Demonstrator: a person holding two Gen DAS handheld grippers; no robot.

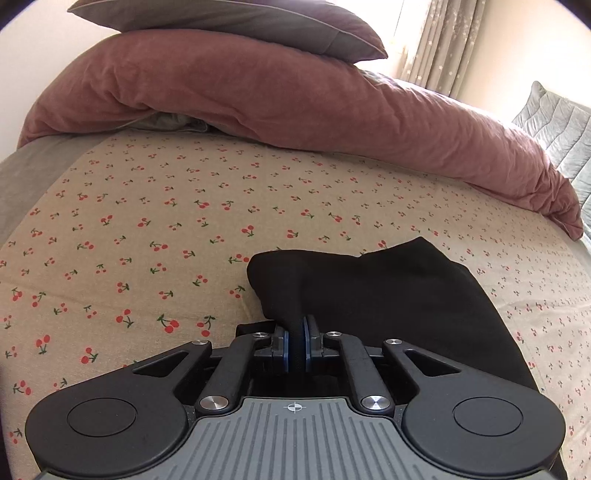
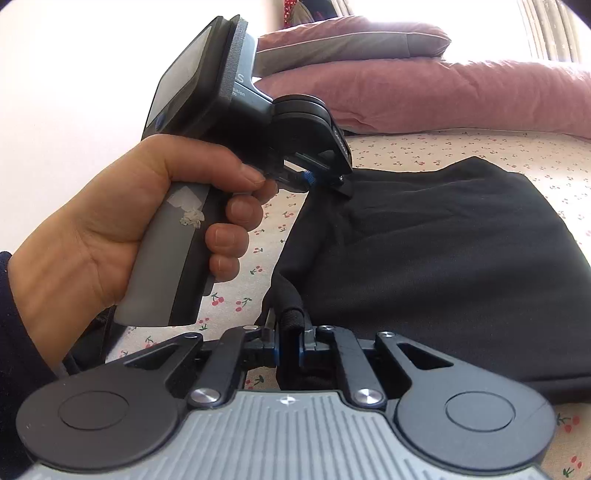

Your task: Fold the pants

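The black pants lie folded on the cherry-print bed sheet. My left gripper is shut on a pinched edge of the pants at their near left side, lifting the cloth slightly. In the right wrist view the pants spread to the right. My right gripper is shut on a thick band-like edge of the pants at their near left corner. The left gripper, held in a hand, also shows there, clamped on the pants' far left edge.
A rolled pink duvet lies across the back of the bed with a grey pillow on top. A grey quilted cushion sits at the far right by a curtain.
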